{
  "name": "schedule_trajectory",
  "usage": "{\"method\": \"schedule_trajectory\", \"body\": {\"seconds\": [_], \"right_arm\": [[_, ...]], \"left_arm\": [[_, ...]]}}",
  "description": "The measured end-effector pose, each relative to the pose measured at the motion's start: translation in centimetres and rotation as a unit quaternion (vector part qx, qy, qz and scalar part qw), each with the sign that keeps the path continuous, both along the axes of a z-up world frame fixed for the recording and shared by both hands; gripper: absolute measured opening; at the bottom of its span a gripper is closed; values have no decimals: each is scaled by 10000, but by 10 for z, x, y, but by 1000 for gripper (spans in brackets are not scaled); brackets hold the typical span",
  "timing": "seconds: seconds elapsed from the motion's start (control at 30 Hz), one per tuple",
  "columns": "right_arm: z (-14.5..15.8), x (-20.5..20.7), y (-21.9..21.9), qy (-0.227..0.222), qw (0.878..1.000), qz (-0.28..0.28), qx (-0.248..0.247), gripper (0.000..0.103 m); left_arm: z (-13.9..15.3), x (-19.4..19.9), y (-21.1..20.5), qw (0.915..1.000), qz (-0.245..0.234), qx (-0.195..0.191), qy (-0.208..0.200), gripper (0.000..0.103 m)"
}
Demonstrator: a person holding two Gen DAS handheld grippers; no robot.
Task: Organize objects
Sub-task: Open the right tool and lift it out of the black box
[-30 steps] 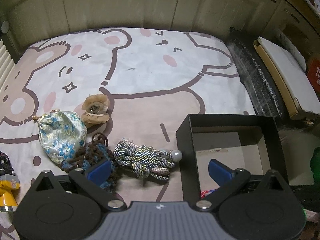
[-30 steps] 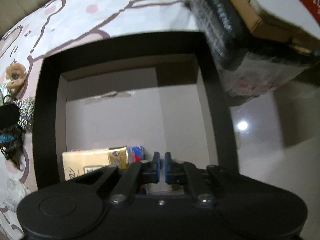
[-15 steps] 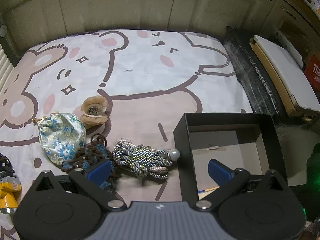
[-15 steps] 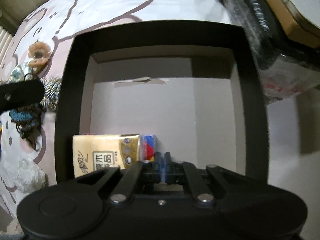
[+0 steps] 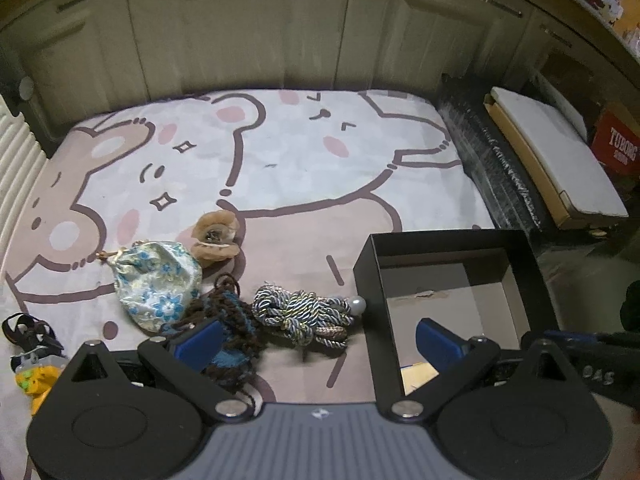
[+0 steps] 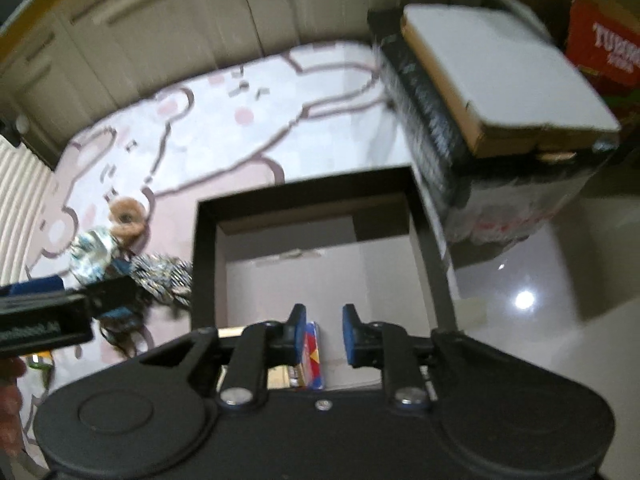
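Left gripper point(image 5: 318, 342) spread wide, clamping nothing, poised over the cartoon mat point(image 5: 280, 160) just left of the black box point(image 5: 440, 240). Far left of the box, near the mat's edge: a yellow toy point(image 5: 34, 376) with a black strap point(image 5: 28, 332) beside it. Nearer the box, a floral pouch point(image 5: 156, 284), touching a tan fabric flower point(image 5: 216, 236) on its far side. Nearer still, a brown-and-blue knitted piece point(image 5: 228, 320), partly under the left blue fingertip, against a twisted cord bundle point(image 5: 300, 312). At the cord's end, a pearl bead point(image 5: 358, 305) just short of the box's left wall. Inside the box, against its near wall, a tissue packet point(image 6: 312, 354), lying flat and only partly in view. Right gripper point(image 6: 324, 332) above that same near wall, jaws just been parting, now a little apart with nothing between them, the packet lying free below. View from the right wrist blurred. Right of the box, a black wrapped package point(image 5: 492, 168) with a flat carton point(image 5: 552, 160) on top. Furthest right of the box, a red carton point(image 5: 618, 148).
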State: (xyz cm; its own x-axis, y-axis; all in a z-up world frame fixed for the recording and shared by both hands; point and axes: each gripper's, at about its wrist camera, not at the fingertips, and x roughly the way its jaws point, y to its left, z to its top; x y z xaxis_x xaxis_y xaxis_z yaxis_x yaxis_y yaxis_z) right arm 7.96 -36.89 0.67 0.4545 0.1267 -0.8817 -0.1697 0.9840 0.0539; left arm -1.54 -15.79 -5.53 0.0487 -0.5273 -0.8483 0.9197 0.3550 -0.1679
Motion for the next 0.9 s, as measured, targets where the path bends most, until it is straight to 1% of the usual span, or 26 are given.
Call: {"method": "schedule_trajectory", "body": {"seconds": [0.07,0.13,0.17,0.2,0.23,0.3,0.4,0.43,0.6,0.7,0.73,0.83,0.9], "right_arm": [[11,-10,0,-141,9999,27,15,30],[16,-17,-1,-264,9996,42,-25,46],[20,-21,-1,-315,9995,27,-56,51],[22,-25,-2,-356,9993,7,-91,60],[24,-28,-3,-386,9992,6,-121,64],[29,-34,-6,-445,9988,-40,-179,70],[34,-42,-12,-482,9985,-127,-230,76],[34,-45,-14,-478,9985,-151,-236,80],[35,-55,-23,-456,9984,-168,-277,86],[34,-62,-27,-411,9986,-142,-291,91],[34,-64,-28,-407,9987,-4,-296,94],[33,-69,-30,-390,9987,33,-328,97],[33,-73,-31,-398,9987,29,-310,102]], "left_arm": [[5,0,6,10000,4,-42,9,101],[9,-1,10,10000,-14,-74,11,101],[11,-2,14,10000,-20,-86,0,101],[12,-3,16,10000,-34,-90,-10,101],[14,-4,18,9999,-67,-93,-18,101],[17,-6,23,9999,-98,-97,-30,101],[20,-10,30,9998,-145,-91,-32,102],[21,-11,32,9998,-170,-72,-34,102],[21,-18,43,9996,-262,89,-29,102],[20,-20,49,9992,-332,209,36,102],[19,-21,50,9991,-356,243,35,102],[20,-25,57,9985,-443,305,-23,103],[20,-27,60,9983,-474,326,-31,103]]}}
